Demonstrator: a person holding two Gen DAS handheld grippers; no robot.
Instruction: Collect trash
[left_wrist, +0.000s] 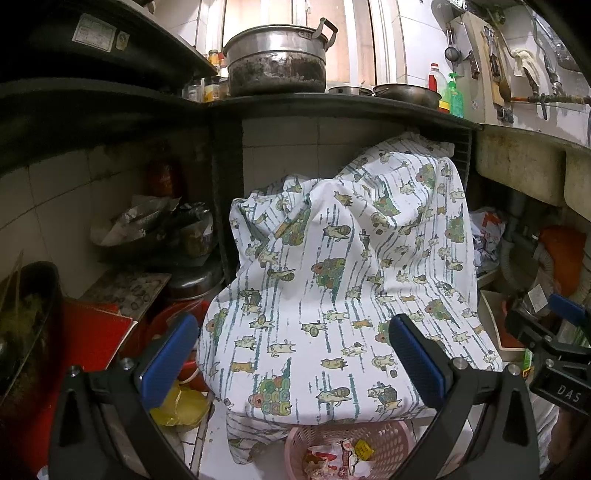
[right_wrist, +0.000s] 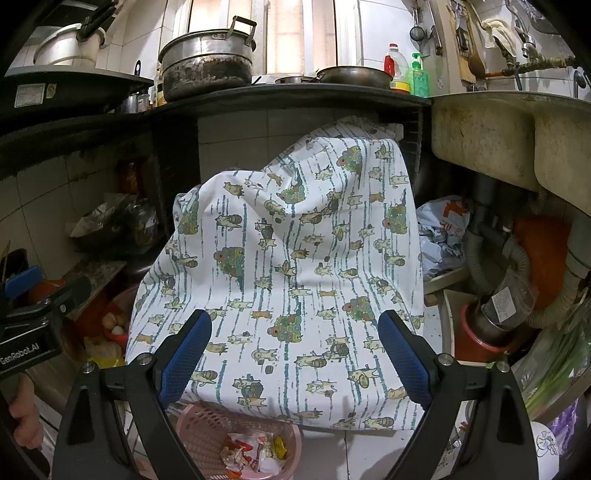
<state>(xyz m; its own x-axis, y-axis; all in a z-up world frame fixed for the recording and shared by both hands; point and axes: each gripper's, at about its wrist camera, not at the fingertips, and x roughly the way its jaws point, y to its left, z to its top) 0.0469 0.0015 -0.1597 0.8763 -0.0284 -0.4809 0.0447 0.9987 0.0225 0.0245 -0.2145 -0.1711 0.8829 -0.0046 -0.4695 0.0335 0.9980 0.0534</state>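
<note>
A pink plastic basket (left_wrist: 391, 435) stands on the floor at the bottom of both views, its rim also showing in the right wrist view (right_wrist: 199, 424). Crumpled wrappers (right_wrist: 255, 454) lie inside it, also seen in the left wrist view (left_wrist: 340, 458). My left gripper (left_wrist: 291, 347) is open and empty above the basket. My right gripper (right_wrist: 295, 339) is open and empty, also above the basket. Each gripper shows at the edge of the other's view. A white cartoon-print cloth (left_wrist: 332, 266) drapes over something bulky just behind the basket.
A dark counter (left_wrist: 332, 107) overhangs, bearing a large blackened pot (left_wrist: 277, 62), pans and bottles. A sink (right_wrist: 498, 133) with pipes (right_wrist: 517, 258) is at right. Clutter fills the left shelf; a yellow bag (left_wrist: 181, 406) and a red bowl (left_wrist: 177, 317) lie at lower left.
</note>
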